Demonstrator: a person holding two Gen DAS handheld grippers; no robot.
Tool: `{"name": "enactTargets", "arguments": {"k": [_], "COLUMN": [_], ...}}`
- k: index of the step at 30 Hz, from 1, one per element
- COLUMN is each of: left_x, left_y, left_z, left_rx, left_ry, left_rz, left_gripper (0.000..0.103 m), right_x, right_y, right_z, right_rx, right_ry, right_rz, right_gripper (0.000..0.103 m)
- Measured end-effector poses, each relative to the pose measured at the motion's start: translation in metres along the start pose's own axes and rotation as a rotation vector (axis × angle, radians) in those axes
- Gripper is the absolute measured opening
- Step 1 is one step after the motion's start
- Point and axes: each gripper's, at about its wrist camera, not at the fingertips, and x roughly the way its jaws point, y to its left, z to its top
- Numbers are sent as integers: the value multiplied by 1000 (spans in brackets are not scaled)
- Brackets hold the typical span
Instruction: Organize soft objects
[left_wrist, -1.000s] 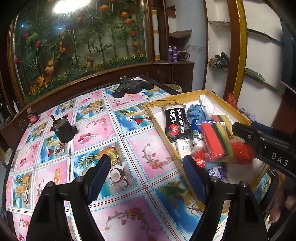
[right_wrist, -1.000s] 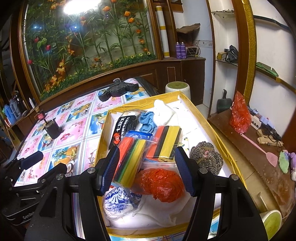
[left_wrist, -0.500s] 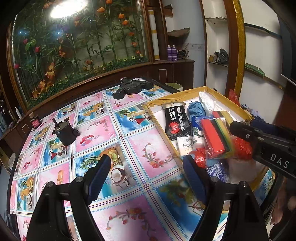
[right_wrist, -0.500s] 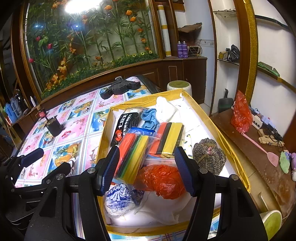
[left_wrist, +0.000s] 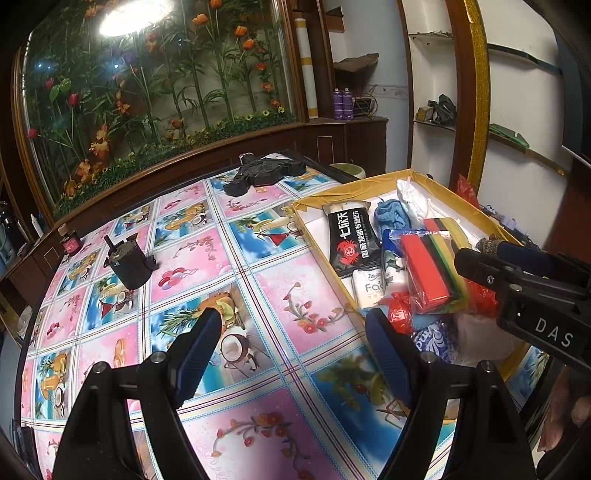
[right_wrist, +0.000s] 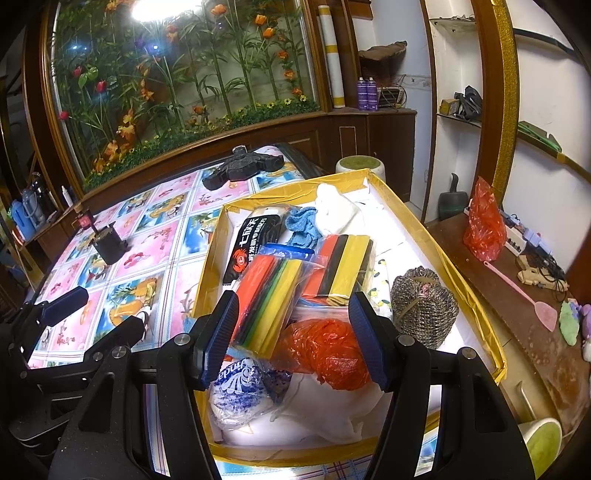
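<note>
1. Jaws wide on both, holding nothing: right gripper (right_wrist: 291, 332) hangs over the near end of the box (right_wrist: 461, 273); left gripper (left_wrist: 291, 350) is over bare worktop (left_wrist: 207, 258), just beside the box's near left corner.
2. Progress, my read: nearly done. Soft items all sit inside the box: sponge pack (right_wrist: 269, 295), red bag (right_wrist: 325, 350), blue cloth (right_wrist: 303, 229), scourer (right_wrist: 421, 310).
3. Left to do: maybe tidying only; pile is heaped at the near end.
4. Room: worktop left of the box is open apart from a black holder (left_wrist: 129, 262) near the far left edge. Box's right wall sits at the worktop's right edge, so no margin there.
</note>
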Motion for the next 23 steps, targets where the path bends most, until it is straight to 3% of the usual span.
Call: {"name": "enactTargets", "arguments": {"k": [12,19,23], "left_x": [2,2,2], "left_y": [-1,1,-2], "left_z": [-2,-2,-3], "left_rx": [11,10,33], "left_ry": [14,3,2], "left_rz": [-6,80,88], "left_gripper": [81,81,81], "right_x": [0,0,0], "right_y": [0,1,0], "right_z": [0,-1,-1], "right_rx": [0,2,1], "right_ry": [-1,0,0], "right_rz": [1,3,2], "right_gripper": [62,62,62]}}
